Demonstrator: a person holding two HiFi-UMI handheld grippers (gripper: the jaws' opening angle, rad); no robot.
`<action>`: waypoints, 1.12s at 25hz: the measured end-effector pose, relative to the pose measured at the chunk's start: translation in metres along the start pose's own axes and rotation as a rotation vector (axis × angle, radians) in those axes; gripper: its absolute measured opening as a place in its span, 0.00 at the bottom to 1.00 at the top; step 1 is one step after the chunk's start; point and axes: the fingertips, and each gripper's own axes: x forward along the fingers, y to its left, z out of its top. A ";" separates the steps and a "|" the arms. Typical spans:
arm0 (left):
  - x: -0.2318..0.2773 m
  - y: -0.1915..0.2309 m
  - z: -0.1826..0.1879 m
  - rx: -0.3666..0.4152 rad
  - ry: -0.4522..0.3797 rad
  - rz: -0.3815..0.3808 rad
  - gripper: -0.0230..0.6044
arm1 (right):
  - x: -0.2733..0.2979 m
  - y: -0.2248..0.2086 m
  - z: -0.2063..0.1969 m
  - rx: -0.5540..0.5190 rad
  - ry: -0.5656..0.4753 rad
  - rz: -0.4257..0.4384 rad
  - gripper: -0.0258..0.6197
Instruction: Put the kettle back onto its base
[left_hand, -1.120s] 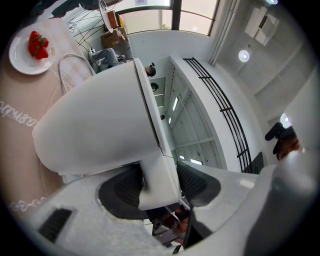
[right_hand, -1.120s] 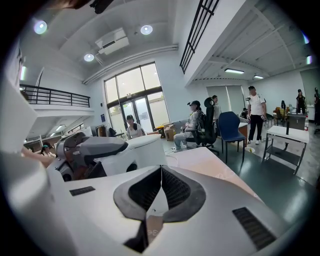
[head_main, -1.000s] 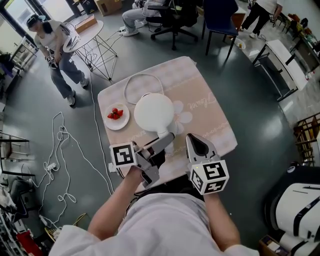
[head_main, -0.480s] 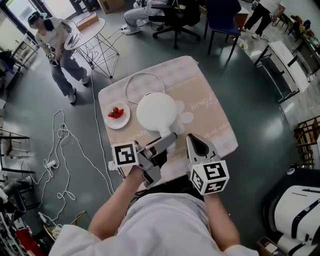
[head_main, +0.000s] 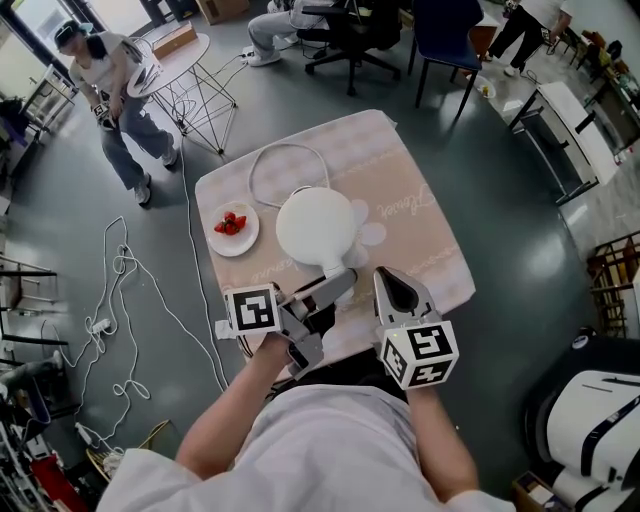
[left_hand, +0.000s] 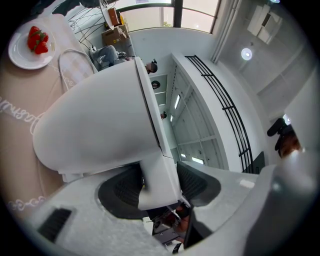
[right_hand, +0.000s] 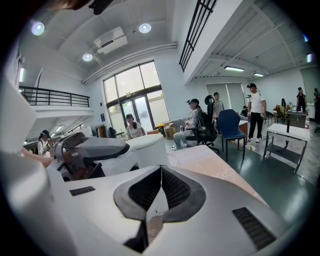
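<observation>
A white kettle (head_main: 315, 228) stands out against a pale pink tablecloth (head_main: 400, 160) patterned with white flowers and script. Red strawberries (head_main: 230, 225) fill a white plate (head_main: 250, 245); the floor (head_main: 500, 200) is dark grey-green.

In the head view, what lies under the kettle (head_main: 315, 227) is covered by its round body, and its near end is partly hidden by the left gripper (head_main: 333, 287). One end of the white cord (head_main: 288, 148) is lost behind the kettle. The red food (head_main: 230, 226) on the plate (head_main: 216, 247) is too small to be named.
</observation>
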 end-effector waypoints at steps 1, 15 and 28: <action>0.000 0.001 -0.002 0.000 0.004 0.001 0.39 | 0.000 0.000 -0.001 0.002 0.001 -0.001 0.05; -0.002 0.006 -0.011 0.036 0.023 -0.008 0.39 | 0.004 0.007 -0.002 -0.001 0.002 -0.003 0.05; -0.023 0.009 -0.012 0.180 0.064 0.034 0.45 | -0.003 0.034 0.003 -0.029 -0.022 -0.047 0.05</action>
